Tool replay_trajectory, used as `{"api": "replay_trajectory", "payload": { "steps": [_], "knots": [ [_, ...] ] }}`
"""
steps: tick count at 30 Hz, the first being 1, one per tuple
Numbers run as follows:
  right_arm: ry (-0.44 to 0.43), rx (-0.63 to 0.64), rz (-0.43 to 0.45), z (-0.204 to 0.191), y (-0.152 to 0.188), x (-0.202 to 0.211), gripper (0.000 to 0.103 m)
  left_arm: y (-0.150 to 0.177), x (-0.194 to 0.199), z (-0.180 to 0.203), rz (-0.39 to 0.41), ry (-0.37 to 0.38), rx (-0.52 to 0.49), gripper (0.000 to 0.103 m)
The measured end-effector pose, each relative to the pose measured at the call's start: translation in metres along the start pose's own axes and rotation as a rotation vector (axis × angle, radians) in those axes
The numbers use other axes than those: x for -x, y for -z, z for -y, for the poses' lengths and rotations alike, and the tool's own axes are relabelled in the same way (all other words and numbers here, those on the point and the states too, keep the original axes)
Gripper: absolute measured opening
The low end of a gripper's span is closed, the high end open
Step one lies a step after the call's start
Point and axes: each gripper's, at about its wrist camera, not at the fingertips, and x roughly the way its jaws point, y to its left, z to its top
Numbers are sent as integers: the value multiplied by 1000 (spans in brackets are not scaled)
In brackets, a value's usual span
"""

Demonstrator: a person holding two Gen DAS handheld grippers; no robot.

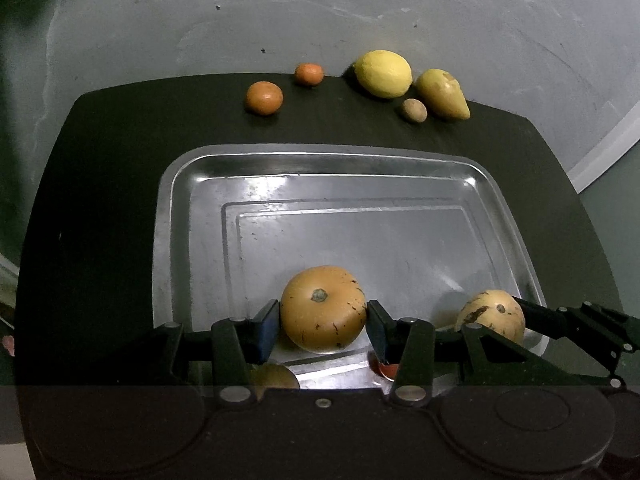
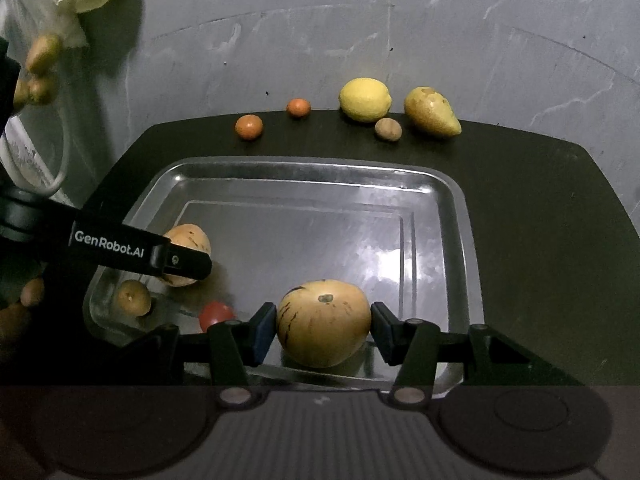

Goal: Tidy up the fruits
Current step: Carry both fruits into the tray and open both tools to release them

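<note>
Table (image 2: 540, 220): dark top against a grey wall; it bears the tray and a far row of fruit.
Tray (image 2: 312, 170): shiny metal, middle of the table.
Left gripper (image 1: 322, 322): fingers on both flanks of a tan round fruit (image 1: 322, 312) at the tray's near left; contact seems made, lift unclear.
Right gripper (image 2: 323, 326): pads just beside a streaked tan fruit (image 2: 323, 322) at the near edge; a sliver of gap, so grasp uncertain.
Far row: lemon (image 2: 364, 98), pear (image 2: 430, 112), two oranges (image 2: 249, 127) (image 2: 298, 107), a small brown nut (image 2: 387, 129).
Tray's near left corner: small yellow fruit (image 2: 133, 297), red tomato (image 2: 215, 314), partly hidden by the gripper.
</note>
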Motion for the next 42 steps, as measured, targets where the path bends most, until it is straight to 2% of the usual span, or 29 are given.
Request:
{"api": "replay_trajectory", "payload": {
  "steps": [29, 36, 40, 42],
  "knots": [
    [-17, -8, -10, 4, 3, -1, 57, 2, 4, 0, 2, 3, -13, 48],
    [-16, -24, -6, 5, 3, -1, 58, 2, 13, -5, 6, 3, -8, 57],
    [-10, -31, -6, 4, 2, 3, 66, 1, 27, -12, 13, 4, -13, 63],
    [-7, -33, 0, 3, 1, 8, 72, 1, 36, -18, 21, -2, -14, 69]
  ]
}}
